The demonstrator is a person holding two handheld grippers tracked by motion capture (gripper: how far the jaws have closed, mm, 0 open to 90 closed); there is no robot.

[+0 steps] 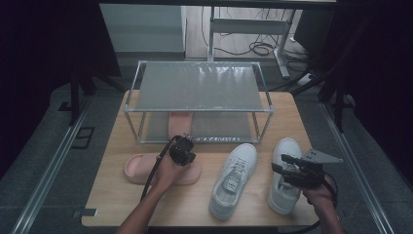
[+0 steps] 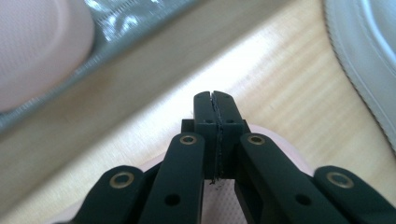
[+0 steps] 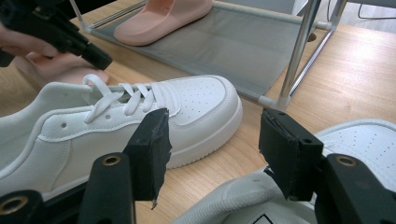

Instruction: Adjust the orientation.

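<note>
Shelving dominates the wooden table [image 1: 117,195]: a metal shoe rack [image 1: 199,90] is holding one pink slipper [image 1: 179,124] on its lower tier. Two white sneakers [image 1: 234,180] (laces up) are lying at the right. Another pink slipper [image 1: 141,168] is lying under the left gripper [image 1: 182,151], whose jaws are pressing together, empty. The right gripper [image 1: 287,165] is hovering with jaws apart over the right sneaker [image 1: 285,187].
</note>
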